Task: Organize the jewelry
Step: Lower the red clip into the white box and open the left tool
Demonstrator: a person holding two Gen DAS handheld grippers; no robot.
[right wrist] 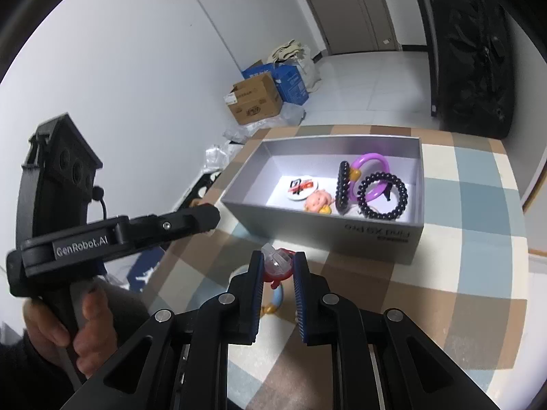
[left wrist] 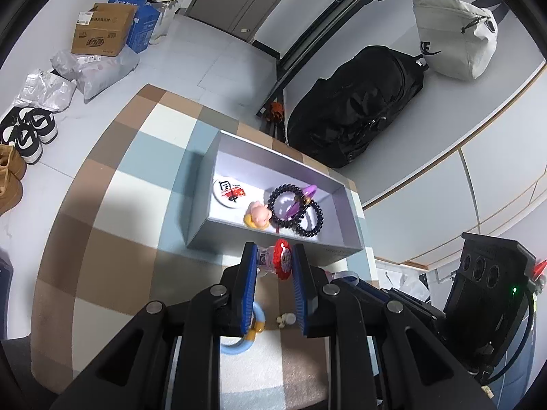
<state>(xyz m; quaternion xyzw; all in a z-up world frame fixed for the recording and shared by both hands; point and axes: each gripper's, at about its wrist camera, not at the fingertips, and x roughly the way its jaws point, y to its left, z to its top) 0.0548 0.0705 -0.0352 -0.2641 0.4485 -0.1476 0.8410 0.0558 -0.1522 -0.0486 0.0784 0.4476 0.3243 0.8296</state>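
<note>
A grey open box (left wrist: 266,239) (right wrist: 321,229) stands on a checked cloth. Inside lie a round badge (left wrist: 228,191) (right wrist: 300,187), a small pink doll (left wrist: 259,214) (right wrist: 318,201), two dark bead bracelets (left wrist: 309,220) (right wrist: 383,194) and a purple ring (right wrist: 372,164). My left gripper (left wrist: 274,260) is shut on a red and clear trinket (left wrist: 278,259), just in front of the box's near wall. My right gripper (right wrist: 277,263) is shut on a red and clear trinket (right wrist: 277,262), also just short of the box. A light blue ring (left wrist: 239,340) (right wrist: 277,297) lies on the cloth under the fingers.
A small white piece (left wrist: 285,319) lies on the checked cloth (left wrist: 112,198). A black bag (left wrist: 355,109) and a white bag (left wrist: 454,37) sit beyond the table. Cardboard boxes (left wrist: 102,30), plastic bags and shoes (left wrist: 27,133) are on the floor.
</note>
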